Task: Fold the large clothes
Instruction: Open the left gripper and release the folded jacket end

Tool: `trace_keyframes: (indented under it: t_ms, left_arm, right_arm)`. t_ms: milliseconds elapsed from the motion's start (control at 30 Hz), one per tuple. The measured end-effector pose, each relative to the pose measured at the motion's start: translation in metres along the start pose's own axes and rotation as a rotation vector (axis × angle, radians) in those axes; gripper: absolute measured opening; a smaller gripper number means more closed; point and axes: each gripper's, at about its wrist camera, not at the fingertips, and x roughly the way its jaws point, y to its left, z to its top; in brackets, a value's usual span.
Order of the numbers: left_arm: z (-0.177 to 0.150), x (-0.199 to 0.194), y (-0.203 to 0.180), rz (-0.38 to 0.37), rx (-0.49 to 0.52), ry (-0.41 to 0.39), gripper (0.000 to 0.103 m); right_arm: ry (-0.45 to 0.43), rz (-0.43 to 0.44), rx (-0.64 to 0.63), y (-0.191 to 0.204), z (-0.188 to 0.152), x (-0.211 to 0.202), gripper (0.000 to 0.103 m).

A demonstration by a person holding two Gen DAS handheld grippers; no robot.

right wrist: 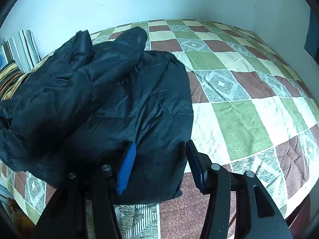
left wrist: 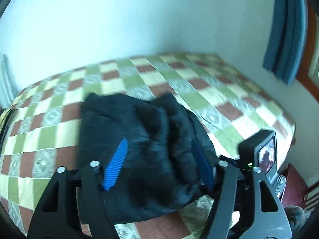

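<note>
A dark navy jacket (right wrist: 123, 103) lies partly folded on the checked bedspread (right wrist: 239, 107), with a sleeve and flap bunched over its left side. My right gripper (right wrist: 160, 149) is open above the jacket's near right edge; nothing sits between its blue pads. In the blurred left wrist view the same jacket (left wrist: 143, 139) fills the middle. My left gripper (left wrist: 159, 149) is open with raised fabric between its blue pads, not pinched. The right gripper's camera body (left wrist: 259, 155) shows just to its right.
The bed stands against a pale wall. Striped pillows (right wrist: 20, 51) lie at the bed's far left. A blue curtain (left wrist: 285, 31) hangs at the right, with dark wooden furniture (left wrist: 295, 187) beside the bed's near right corner.
</note>
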Motion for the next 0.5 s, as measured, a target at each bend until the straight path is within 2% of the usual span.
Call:
trace_keyframes:
  t_ms: [67,100,200,400,500]
  left_arm:
    - [0.000,-0.011,0.025,0.063,-0.029,-0.032,0.076]
    - [-0.002,-0.014,0.042,0.119,-0.044,-0.043,0.077]
    - [-0.011,-0.007,0.081,0.210,-0.088,-0.017,0.079]
    - [-0.041,0.022,0.128,0.242,-0.187,0.079,0.079]
    - [-0.052,0.029,0.137,0.238,-0.204,0.099,0.079]
  right_arm:
    - [-0.012,-0.003,0.007,-0.001,0.005,-0.011,0.052]
    - [-0.020,-0.002,0.012,-0.002,0.008,-0.015,0.052]
    - [-0.067,0.004,0.023,-0.002,0.022,-0.038,0.052]
    - [-0.141,0.094,0.001,0.028,0.052,-0.073,0.053]
    - [-0.136,0.122,-0.046,0.056,0.063,-0.068,0.061]
